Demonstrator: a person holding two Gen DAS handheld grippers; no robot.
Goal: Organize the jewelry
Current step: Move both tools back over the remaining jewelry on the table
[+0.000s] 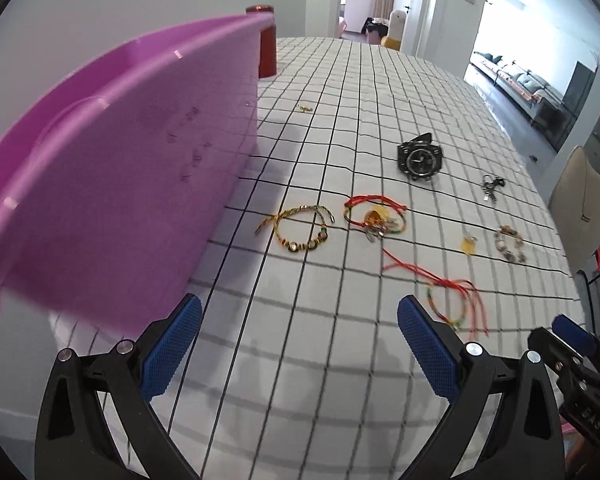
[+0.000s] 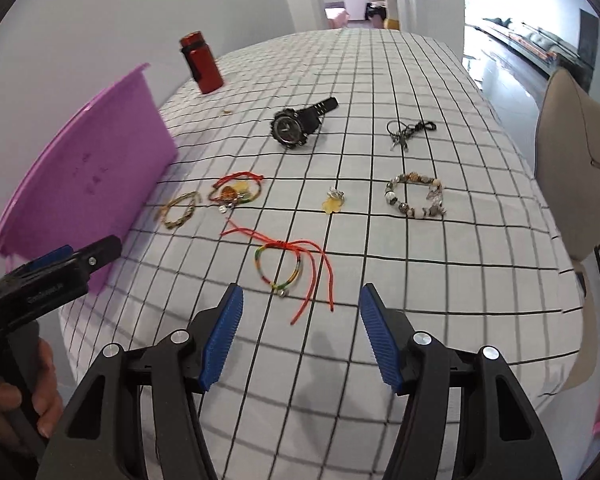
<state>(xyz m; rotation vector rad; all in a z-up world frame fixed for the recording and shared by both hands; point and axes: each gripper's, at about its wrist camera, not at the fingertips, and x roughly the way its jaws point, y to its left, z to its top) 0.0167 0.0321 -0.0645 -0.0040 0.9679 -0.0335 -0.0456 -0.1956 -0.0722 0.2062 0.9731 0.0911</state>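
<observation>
purple bin far left, nothing seen inside. left gripper gaping, empty. rainbow cord bracelet near, just ahead of right gripper, spread wide, empty. might snag loose red tails, dragging it.

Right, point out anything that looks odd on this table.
The red bottle is no jewelry, yet it stands beyond the purple bin. A tiny gold piece lies stray near it, apart from the bracelets. Nothing looks damaged.

Left tool open wide, holds nothing. Right tool open wide, holds nothing. Both hover side by side.
</observation>
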